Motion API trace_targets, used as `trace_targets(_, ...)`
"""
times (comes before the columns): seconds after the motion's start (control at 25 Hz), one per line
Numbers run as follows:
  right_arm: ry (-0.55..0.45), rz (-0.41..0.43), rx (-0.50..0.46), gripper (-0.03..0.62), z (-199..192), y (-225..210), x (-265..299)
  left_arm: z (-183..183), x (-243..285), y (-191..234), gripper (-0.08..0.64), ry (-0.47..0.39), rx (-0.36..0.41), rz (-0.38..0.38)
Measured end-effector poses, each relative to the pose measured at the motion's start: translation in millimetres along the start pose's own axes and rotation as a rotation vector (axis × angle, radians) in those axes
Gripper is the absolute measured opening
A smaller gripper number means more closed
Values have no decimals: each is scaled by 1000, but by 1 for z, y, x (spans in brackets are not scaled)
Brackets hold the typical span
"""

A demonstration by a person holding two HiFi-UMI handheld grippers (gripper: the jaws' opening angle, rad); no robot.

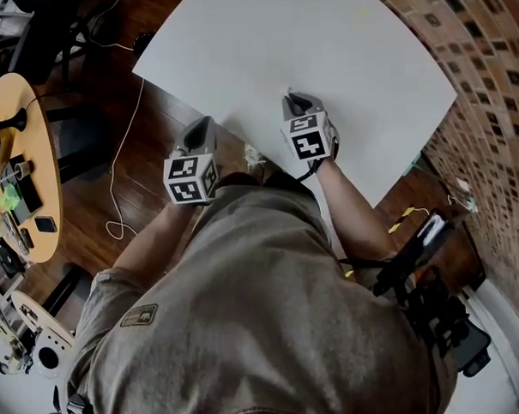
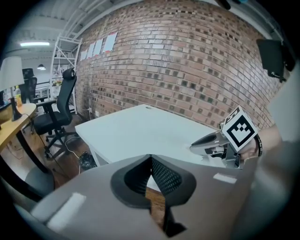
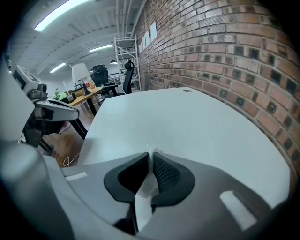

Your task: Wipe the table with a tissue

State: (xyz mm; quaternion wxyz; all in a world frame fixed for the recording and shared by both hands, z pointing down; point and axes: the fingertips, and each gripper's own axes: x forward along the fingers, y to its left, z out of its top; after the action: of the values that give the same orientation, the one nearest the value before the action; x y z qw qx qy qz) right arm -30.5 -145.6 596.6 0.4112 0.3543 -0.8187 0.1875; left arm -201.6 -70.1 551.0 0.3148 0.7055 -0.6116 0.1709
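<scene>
Two tools in play for us here. Our right tool (image 1: 296, 99) is clenched on the tissue (image 3: 144, 187): a white strip is pinched between the pads, and a little tuft pokes out past the tips. That tool is tipped down over the white worktop (image 1: 321, 45), close to its near edge. We can't tell if the tissue actually touches the surface.

Our left tool (image 1: 201, 127) is clamped shut with nothing in it, tips meeting. It hangs just off the worktop's near-left edge, over the wooden floor (image 1: 97, 217).

The two tools sit side by side, near each other but apart. A brick wall (image 1: 487, 106) runs along the worktop's right side, and a black office chair (image 2: 55, 112) stands off past its left corner.
</scene>
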Motion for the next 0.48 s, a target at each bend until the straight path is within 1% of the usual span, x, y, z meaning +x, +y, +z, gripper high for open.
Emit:
trace_targets(0.12,-3,37,-23,49,5,20,4,0,-2,4,2,3,2,5)
trace_targets(0.24,-4,36,-24,49,4,22,3,0,-2,2,2,4,11,-6)
trace_targets(0.36,10,-3,5,48,-8,4,-6,1,3,-6,2,8,27,-32)
trace_targets(0.48,27,-67,53,48,-29,-24,-21,4,10,-20,2,11,46,-70)
